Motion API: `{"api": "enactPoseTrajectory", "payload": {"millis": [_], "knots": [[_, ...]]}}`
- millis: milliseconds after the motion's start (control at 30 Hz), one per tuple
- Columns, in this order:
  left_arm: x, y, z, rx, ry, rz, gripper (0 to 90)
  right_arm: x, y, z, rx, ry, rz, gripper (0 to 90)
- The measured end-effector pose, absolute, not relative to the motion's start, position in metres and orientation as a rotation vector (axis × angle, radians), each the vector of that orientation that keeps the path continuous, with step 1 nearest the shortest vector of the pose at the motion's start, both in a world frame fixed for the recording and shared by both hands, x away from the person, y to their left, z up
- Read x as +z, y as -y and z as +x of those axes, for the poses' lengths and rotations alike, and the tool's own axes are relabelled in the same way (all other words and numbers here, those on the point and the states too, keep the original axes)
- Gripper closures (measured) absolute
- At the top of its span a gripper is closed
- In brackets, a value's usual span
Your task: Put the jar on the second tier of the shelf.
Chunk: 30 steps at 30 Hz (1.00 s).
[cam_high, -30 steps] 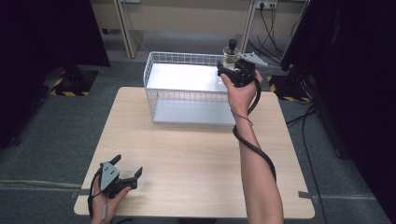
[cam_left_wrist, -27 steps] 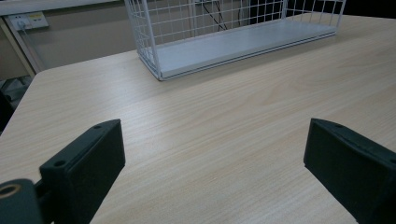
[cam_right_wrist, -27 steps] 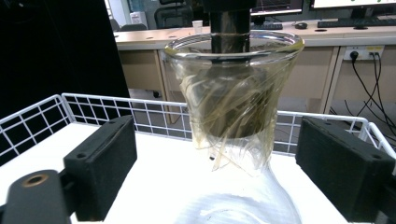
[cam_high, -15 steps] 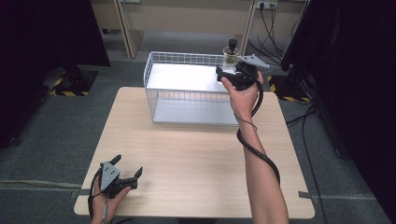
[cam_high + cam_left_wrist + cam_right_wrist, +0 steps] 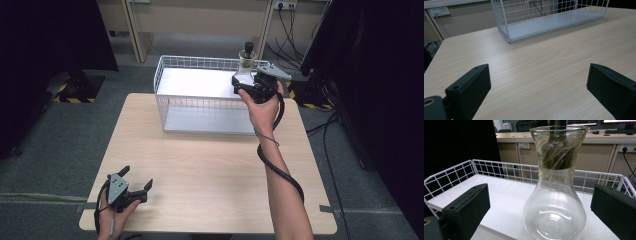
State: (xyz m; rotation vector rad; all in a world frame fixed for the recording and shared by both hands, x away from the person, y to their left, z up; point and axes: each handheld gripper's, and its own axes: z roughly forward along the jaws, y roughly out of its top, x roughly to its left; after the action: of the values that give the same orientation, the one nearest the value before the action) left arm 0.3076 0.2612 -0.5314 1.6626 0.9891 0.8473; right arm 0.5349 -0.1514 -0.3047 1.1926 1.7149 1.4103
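Right gripper view: a glass vase [image 5: 555,192] stands in the white wire basket [image 5: 454,173] between the right gripper's [image 5: 537,215] spread, empty jaws, apparently pre-grasp, needing careful closure; the left gripper [image 5: 131,187] rests open on the table [image 5: 210,165].

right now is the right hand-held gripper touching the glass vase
Apart. The right gripper view shows the glass vase standing in the wire basket between the open jaws of the right hand-held gripper, with clear gaps on both sides.

Glossy clear glass vase [image 5: 554,195], white wire basket [image 5: 165,67], matt wood-grain table [image 5: 215,165].
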Motion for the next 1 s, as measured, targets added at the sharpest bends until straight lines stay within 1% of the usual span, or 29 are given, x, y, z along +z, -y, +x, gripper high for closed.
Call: {"api": "enactPoseTrajectory", "payload": {"millis": [600,1000], "knots": [[-0.531,-0.261,0.308,0.85,-0.988,1.665,5.0,-0.311,0.155,0.514,1.412,-1.746,1.163,2.6],[-0.531,-0.261,0.307,0.851,-0.989,1.665,5.0,-0.322,0.157,0.503,1.412,-1.779,1.163,2.4]]}}
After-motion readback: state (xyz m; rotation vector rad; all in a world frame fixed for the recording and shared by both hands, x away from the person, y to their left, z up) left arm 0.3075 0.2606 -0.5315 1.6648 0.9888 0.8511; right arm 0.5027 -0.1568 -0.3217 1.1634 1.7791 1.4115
